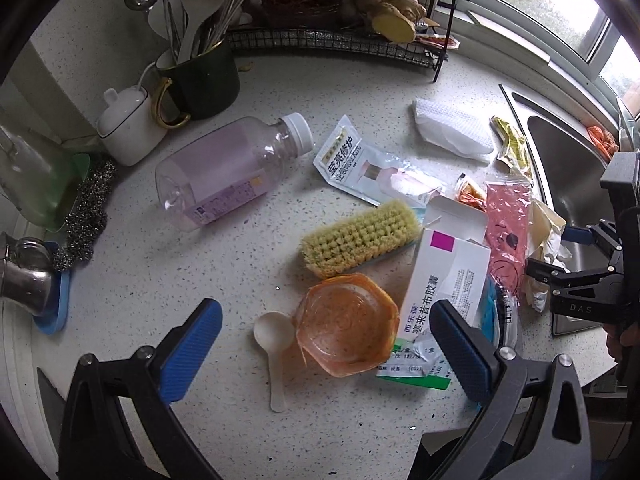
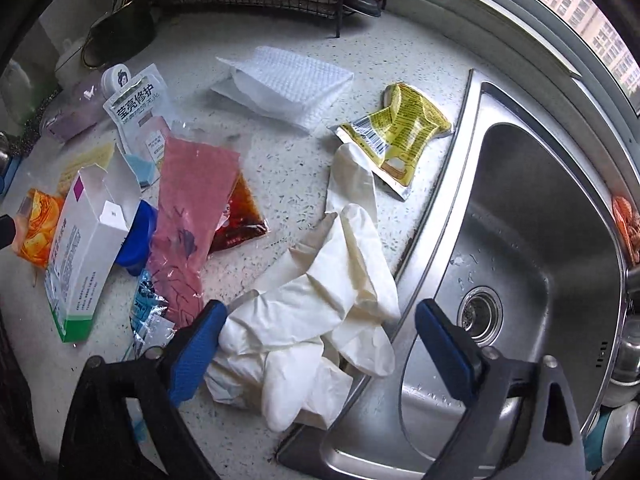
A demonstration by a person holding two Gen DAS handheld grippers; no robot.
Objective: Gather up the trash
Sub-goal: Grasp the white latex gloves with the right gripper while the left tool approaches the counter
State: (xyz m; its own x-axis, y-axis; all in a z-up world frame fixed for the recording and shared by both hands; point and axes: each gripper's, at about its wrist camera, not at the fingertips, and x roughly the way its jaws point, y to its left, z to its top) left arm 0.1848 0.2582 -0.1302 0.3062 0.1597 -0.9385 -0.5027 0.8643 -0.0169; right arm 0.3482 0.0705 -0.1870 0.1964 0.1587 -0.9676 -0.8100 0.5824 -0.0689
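Note:
Trash lies spread over a speckled counter (image 1: 168, 280). My left gripper (image 1: 328, 344) hangs open above an orange plastic cup (image 1: 348, 324) and a white spoon (image 1: 274, 340), touching neither. Beside them lie a medicine box (image 1: 444, 280), a yellow brush (image 1: 360, 240), a sachet (image 1: 352, 160) and a clear bottle (image 1: 228, 176). My right gripper (image 2: 320, 344) stands open around crumpled white gloves (image 2: 320, 300) at the sink's rim. Its left pad is at the gloves' edge and its right pad is clear of them. Nearby are a pink bag (image 2: 188, 216) and a yellow wrapper (image 2: 400, 132).
A steel sink (image 2: 540, 200) takes up the right side. A wire rack (image 1: 320, 20), a dark mug of utensils (image 1: 204, 76), a white pot (image 1: 128, 124) and a steel scourer (image 1: 88, 216) line the back and left. A folded paper towel (image 2: 288, 84) lies further back.

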